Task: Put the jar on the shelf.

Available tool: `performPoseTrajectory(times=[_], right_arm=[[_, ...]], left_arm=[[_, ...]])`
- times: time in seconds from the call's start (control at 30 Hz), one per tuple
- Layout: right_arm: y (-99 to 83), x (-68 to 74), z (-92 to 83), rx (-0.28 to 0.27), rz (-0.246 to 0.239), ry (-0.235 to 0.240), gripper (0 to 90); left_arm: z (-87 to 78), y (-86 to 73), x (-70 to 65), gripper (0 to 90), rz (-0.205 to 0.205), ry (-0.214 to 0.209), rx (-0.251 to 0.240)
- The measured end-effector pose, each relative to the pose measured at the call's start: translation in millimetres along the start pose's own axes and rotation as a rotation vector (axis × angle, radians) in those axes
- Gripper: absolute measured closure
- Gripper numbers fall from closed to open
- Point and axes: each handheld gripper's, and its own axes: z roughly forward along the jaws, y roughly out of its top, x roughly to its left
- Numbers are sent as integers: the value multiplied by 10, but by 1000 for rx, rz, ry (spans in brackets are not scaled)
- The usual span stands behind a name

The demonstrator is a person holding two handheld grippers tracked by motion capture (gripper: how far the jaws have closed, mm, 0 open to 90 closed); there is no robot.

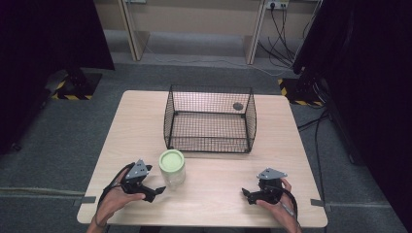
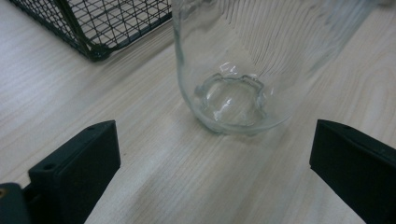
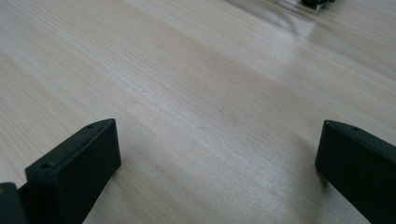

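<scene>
A clear glass jar [image 1: 172, 169] with a pale green lid stands upright on the wooden table [image 1: 286, 141], just in front of the black wire basket [image 1: 210, 119]. My left gripper [image 1: 156, 191] rests low on the table left of the jar, open. In the left gripper view the jar's glass base [image 2: 233, 100] stands a short way beyond the wide-apart jaws, touching neither. My right gripper [image 1: 247, 195] lies near the table's front right, open, with bare wood between its jaws in the right gripper view.
The basket's near corner [image 2: 95, 49] lies left of the jar. A small dark round thing [image 1: 238, 106] sits at the basket's far right. Bare tabletop stretches between the two grippers; the front table edge is close under both hands.
</scene>
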Motion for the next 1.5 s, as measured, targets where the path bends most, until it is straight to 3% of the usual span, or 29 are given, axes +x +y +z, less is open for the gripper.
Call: performPoseTrajectory(times=[0.47,0.87,1.5], right_arm=[[0,0,0,0,0,0,2],[0,0,0,0,0,0,2],[0,0,0,0,0,0,2]], left_arm=[[-99,216,-119,12,1,-25,-63],[-73,394,-182,11,7,-20,-74],[71,584,-168,12,-14,-9,-68]])
